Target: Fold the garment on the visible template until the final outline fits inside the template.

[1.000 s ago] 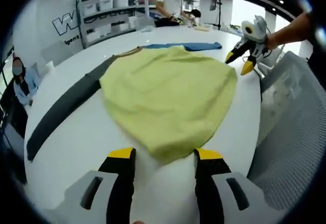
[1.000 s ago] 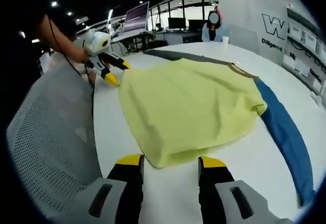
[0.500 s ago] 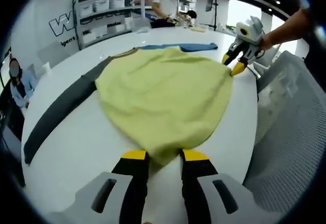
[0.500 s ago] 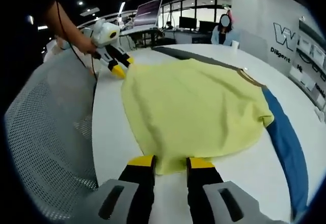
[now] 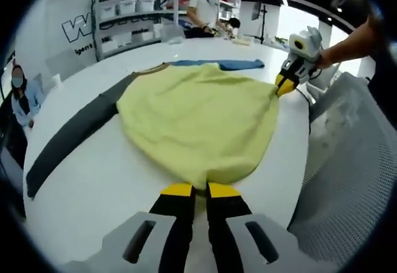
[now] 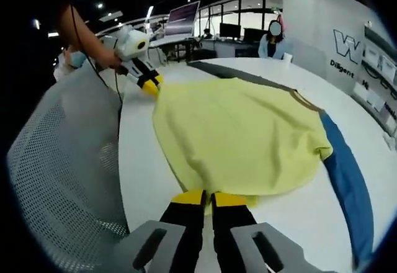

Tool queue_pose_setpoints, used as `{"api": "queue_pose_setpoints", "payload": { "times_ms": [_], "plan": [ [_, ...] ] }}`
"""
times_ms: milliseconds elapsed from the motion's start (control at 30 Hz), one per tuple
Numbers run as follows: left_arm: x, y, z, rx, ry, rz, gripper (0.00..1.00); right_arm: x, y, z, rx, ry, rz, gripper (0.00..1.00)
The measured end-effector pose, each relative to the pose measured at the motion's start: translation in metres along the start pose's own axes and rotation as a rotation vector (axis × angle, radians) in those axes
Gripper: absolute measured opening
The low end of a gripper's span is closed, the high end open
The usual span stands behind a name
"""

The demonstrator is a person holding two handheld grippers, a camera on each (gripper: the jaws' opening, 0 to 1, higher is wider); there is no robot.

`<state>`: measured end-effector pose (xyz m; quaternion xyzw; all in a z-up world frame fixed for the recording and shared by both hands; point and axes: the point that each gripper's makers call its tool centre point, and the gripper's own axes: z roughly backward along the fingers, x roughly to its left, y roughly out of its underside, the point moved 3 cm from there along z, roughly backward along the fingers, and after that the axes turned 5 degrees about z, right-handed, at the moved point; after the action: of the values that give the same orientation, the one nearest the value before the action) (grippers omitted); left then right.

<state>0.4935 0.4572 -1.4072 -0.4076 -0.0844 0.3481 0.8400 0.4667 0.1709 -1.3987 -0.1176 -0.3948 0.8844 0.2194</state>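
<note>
A yellow garment (image 5: 198,115) with a dark grey sleeve (image 5: 71,136) and a blue sleeve (image 5: 220,64) lies spread on the white table (image 5: 93,180). My left gripper (image 5: 200,190) is shut on the garment's near hem corner. In the right gripper view the same garment (image 6: 239,136) lies ahead, its blue sleeve (image 6: 347,180) at the right and its grey sleeve (image 6: 239,73) far off. My right gripper (image 6: 208,197) is shut on the other hem corner. Each gripper also appears in the other's view, the right gripper (image 5: 285,87) and the left gripper (image 6: 150,87), both pinching the hem.
A grey mesh chair back (image 5: 344,161) stands close to the table edge, seen too as the chair (image 6: 59,167) in the right gripper view. Shelves with bins (image 5: 127,18) and people stand behind the table. A seated person (image 5: 18,96) is at the far left.
Both grippers moved forward onto the hem and went from open to shut on the yellow garment's corners.
</note>
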Motion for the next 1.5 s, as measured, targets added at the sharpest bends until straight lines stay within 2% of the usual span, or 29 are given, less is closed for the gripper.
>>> {"api": "queue_pose_setpoints", "payload": {
  "times_ms": [200,333,500,633,800,900,967,1333,1500],
  "plan": [
    [-0.005,-0.006,0.005,-0.011,0.060,0.156,0.07,0.000,-0.015,0.009,-0.039,-0.023,-0.101,0.00],
    [-0.006,-0.008,0.009,-0.008,0.082,0.197,0.07,-0.002,-0.018,0.014,-0.037,-0.029,-0.124,0.00],
    [-0.009,-0.011,0.015,-0.004,0.134,0.311,0.06,-0.009,-0.023,0.020,-0.065,-0.027,-0.222,0.00],
    [-0.005,-0.013,0.018,-0.009,0.122,0.309,0.06,-0.015,-0.020,0.023,-0.058,-0.006,-0.248,0.00],
    [-0.003,-0.013,0.017,-0.009,0.108,0.307,0.06,-0.019,-0.012,0.021,-0.041,0.025,-0.235,0.00],
    [-0.005,-0.010,0.014,0.006,0.102,0.287,0.06,-0.019,-0.007,0.019,-0.033,0.044,-0.186,0.00],
    [-0.006,-0.008,0.010,0.018,0.102,0.287,0.05,-0.019,0.001,0.019,-0.016,0.070,-0.120,0.04],
    [-0.006,-0.010,0.012,0.008,0.104,0.296,0.05,0.001,0.022,0.020,0.008,0.038,-0.055,0.14],
    [-0.007,-0.012,0.014,0.009,0.105,0.293,0.05,0.008,0.027,0.015,0.040,0.020,0.056,0.21]
  ]
}}
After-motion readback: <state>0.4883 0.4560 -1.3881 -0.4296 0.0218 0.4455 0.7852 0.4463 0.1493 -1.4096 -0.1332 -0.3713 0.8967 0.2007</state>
